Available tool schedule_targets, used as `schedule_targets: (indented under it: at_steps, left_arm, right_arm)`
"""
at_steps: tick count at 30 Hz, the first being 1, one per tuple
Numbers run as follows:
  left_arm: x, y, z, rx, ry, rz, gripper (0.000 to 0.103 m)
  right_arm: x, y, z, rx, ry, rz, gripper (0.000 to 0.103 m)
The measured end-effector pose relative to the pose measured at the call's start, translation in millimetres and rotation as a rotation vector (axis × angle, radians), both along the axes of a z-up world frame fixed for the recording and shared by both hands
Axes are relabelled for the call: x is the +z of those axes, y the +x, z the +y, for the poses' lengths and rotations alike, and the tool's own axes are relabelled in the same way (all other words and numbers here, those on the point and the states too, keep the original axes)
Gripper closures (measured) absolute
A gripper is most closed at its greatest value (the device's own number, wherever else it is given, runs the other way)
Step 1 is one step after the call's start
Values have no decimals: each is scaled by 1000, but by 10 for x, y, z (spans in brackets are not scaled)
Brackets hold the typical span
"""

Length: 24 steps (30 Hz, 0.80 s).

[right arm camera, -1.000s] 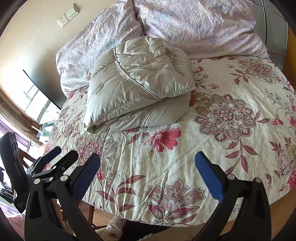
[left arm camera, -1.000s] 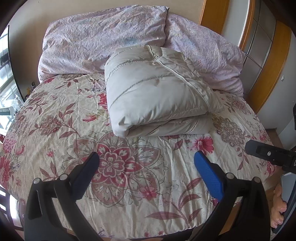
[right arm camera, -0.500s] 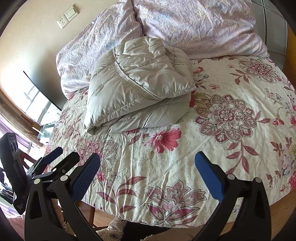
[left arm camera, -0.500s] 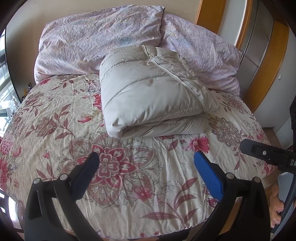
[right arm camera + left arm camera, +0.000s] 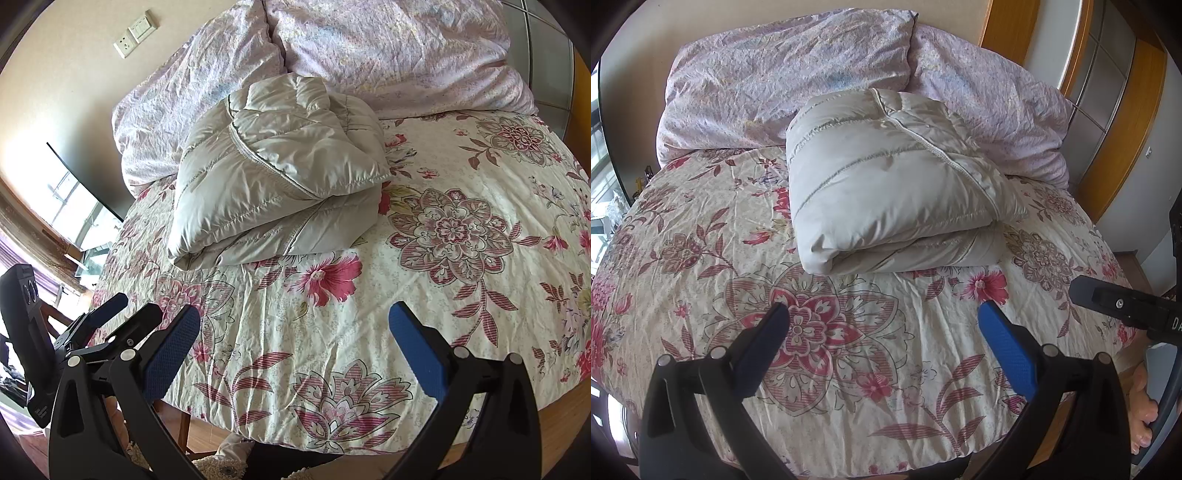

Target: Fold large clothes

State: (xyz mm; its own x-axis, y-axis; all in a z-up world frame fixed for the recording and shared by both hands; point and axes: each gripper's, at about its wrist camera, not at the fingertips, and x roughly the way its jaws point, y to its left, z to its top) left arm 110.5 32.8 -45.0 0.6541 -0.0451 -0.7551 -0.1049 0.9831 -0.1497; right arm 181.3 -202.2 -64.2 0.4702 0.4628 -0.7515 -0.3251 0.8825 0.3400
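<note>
Left wrist view shows the padded grey jacket (image 5: 894,177) lying folded on the floral bedspread (image 5: 849,369) near the pillows, both grippers (image 5: 882,339) (image 5: 295,343) spread and empty, so folding looks finished; at most a tidying press seems left.

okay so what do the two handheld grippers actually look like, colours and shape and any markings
Both match: the left gripper and right gripper have black angled frames with silver rivets, and jaws faced with blue textured pads. Partial white lettering marks the right gripper's body in the left wrist view.
</note>
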Motion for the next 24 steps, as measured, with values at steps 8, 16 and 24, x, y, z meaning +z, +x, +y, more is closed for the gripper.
schedule_targets:
  at_steps: [8, 16, 24]
  left_arm:
    - [-4, 28, 1, -5, 4, 1, 2]
    - [-4, 34, 4, -6, 6, -1, 2]
    - [-5, 74, 9, -14, -7, 3, 2]
  right_arm:
    - [5, 1, 3, 0, -16, -15, 1]
    - [8, 14, -8, 3, -11, -17, 1]
    - [11, 16, -11, 5, -11, -18, 1]
